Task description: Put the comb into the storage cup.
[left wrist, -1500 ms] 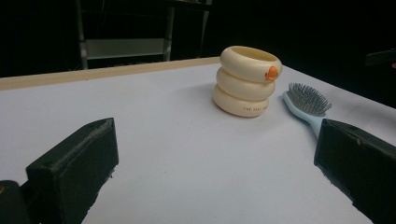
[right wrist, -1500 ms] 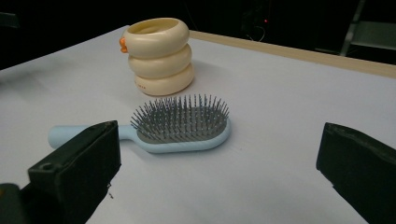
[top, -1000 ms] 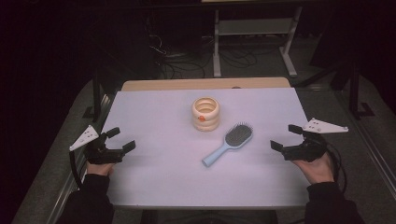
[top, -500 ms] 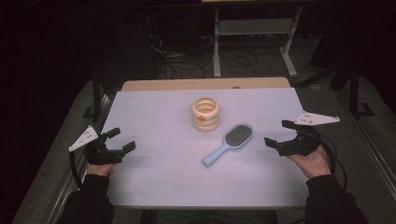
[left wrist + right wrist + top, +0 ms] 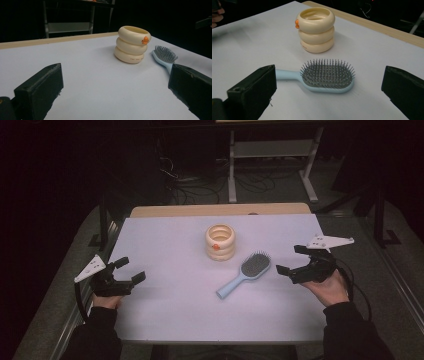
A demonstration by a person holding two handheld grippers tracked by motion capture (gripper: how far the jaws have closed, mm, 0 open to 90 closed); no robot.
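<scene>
My right gripper (image 5: 290, 259) hung wide open, empty, just right of the hairbrush (image 5: 327, 75): light-blue plastic w/ dark bristles, flat on the white bench (image 5: 165, 240). Beyond it, a cream ringed cup (image 5: 316, 29). Left gripper (image 5: 131, 269) open too, nothing between.

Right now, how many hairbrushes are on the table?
1. The hairbrush lies bristles up just right of the cream ringed holder, ahead of the open right gripper.
</scene>
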